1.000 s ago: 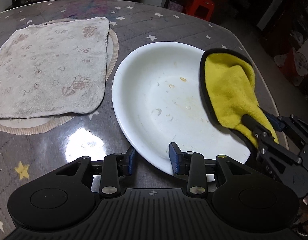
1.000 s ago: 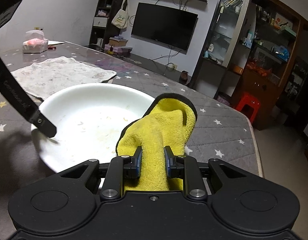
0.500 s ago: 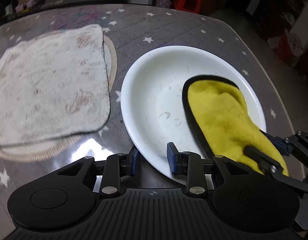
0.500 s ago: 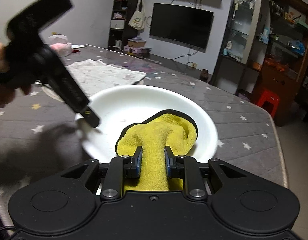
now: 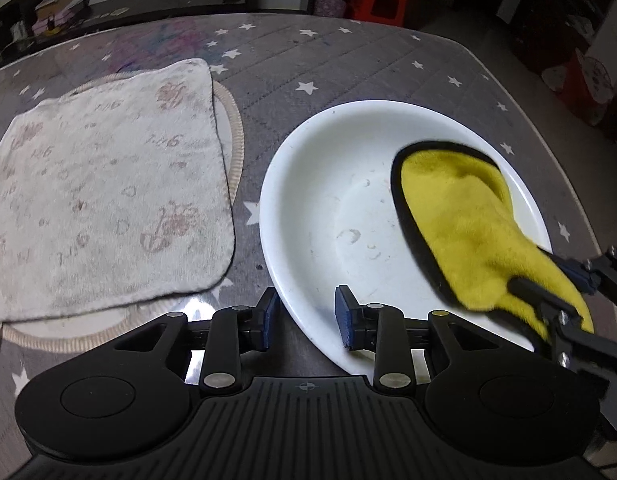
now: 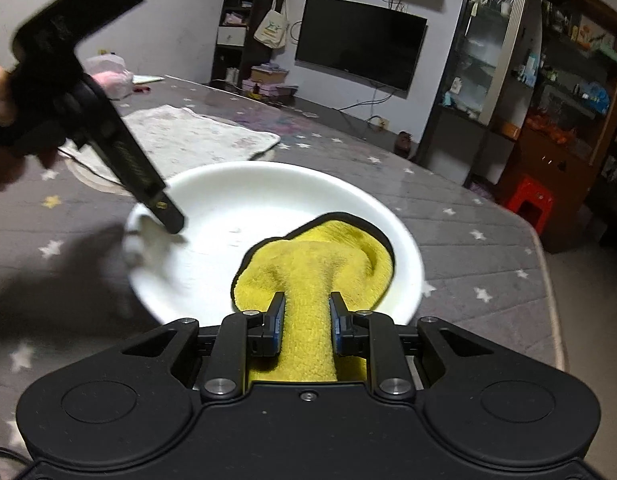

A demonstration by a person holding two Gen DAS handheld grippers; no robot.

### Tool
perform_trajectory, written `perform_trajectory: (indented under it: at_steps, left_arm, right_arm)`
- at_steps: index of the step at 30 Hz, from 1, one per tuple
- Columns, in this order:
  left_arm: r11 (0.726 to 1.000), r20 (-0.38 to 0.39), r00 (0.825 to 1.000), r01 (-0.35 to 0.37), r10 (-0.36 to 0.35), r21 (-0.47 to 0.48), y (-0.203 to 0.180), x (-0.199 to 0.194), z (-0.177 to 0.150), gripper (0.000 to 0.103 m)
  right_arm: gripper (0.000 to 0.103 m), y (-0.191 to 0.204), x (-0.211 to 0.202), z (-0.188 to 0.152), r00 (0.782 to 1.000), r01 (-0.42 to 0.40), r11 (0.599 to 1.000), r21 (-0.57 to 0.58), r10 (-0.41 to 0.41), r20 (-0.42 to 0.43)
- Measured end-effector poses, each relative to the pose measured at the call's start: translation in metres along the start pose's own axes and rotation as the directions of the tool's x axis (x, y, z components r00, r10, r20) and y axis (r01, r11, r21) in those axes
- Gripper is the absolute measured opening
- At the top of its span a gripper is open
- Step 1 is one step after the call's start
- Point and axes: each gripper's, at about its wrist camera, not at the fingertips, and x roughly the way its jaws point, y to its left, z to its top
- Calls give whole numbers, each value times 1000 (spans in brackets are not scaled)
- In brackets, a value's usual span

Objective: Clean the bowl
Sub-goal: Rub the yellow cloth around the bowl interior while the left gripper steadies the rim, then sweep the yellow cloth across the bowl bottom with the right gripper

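Wiping the white bowl with a yellow cloth.

Left view: the left gripper [image 5: 306, 314] has its fingers spread wide, one on each side of the near rim of the bowl [image 5: 340, 200], not squeezing it. The bowl sits on the table [image 5: 348, 64], right of a towel [image 5: 104, 188].
Right view: the right gripper [image 6: 306, 326] pinches the cloth [image 6: 320, 256], which stretches straight ahead into the bowl [image 6: 244, 192].
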Motion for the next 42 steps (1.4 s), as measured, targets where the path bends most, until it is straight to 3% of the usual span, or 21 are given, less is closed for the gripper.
perform_trajectory:
  at_steps: [13, 22, 30, 38, 42]
  left_arm:
    - [996, 17, 1000, 2, 0, -88, -4, -14, -18, 40]
    - [993, 17, 1000, 19, -17, -119, -14, -21, -29, 42]
    - [989, 22, 998, 53, -50, -140, -25, -26, -38, 44]
    - [987, 26, 998, 59, -56, -152, -19, -24, -38, 35]
    - [993, 30, 999, 42, -39, -107, -17, -22, -34, 32]
  right_arm:
    - [24, -10, 23, 1, 997, 70, 997, -11, -70, 7]
    - [24, -10, 28, 0, 998, 58, 998, -2, -58, -15]
    - [24, -12, 30, 0, 999, 9, 999, 43, -8, -35]
    - [24, -4, 24, 0, 997, -58, 996, 68, 61, -46]
    - [24, -1, 18, 1, 992, -109, 990, 88, 114, -50]
